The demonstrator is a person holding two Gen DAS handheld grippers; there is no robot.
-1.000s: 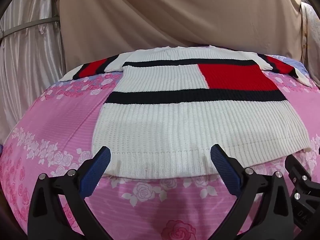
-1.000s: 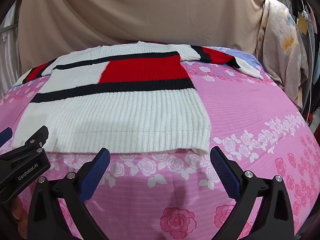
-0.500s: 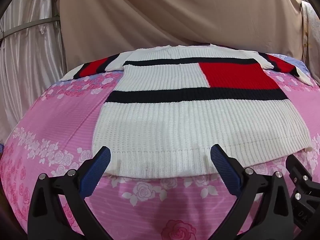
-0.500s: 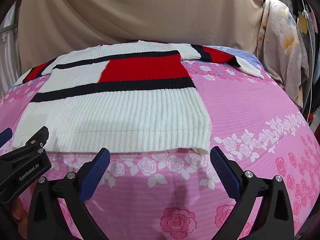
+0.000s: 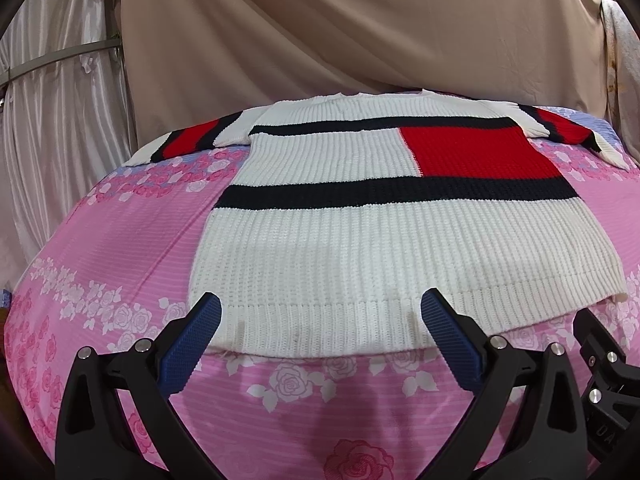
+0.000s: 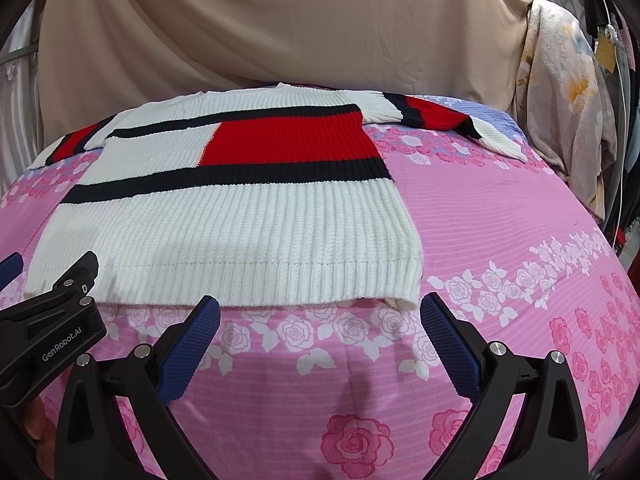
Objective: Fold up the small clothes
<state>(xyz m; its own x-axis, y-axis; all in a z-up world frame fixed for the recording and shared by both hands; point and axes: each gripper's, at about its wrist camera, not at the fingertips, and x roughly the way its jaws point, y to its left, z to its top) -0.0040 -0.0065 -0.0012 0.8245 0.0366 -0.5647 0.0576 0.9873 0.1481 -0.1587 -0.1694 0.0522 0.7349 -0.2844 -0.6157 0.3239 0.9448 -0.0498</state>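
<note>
My left gripper [image 5: 320, 312] is open wide and holds nothing, and its 2 blue pads [image 5: 192, 344] sit low over the near edge of the sweater [image 5: 340, 248]. The ribbed hem of the sweater shows between those pads, but I cannot tell if they touch it. My right gripper [image 6: 320, 312] is open wide too and holds nothing. It hangs over the pink rose bedsheet [image 6: 500, 240], just in front of the sweater's near right corner, which is curled under a little. In the right wrist view I can see the side of my left gripper at the left edge, and a bit of my hand [image 6: 34, 424] under it. The sweater lies flat on the bedsheet with its hem close to me and its neck far away. The low part is white with ribs. Past that comes a dark stripe, then a white block beside a red block, then a thinner dark stripe. The 2 sleeves spread out to each side, each with red, dark and white bands. Behind the bed hangs a big tan cloth [image 5: 360, 32]. A shiny pale curtain [image 5: 56, 120] hangs at the far left, and a flowered cloth [image 6: 560, 100] hangs at the far right.
</note>
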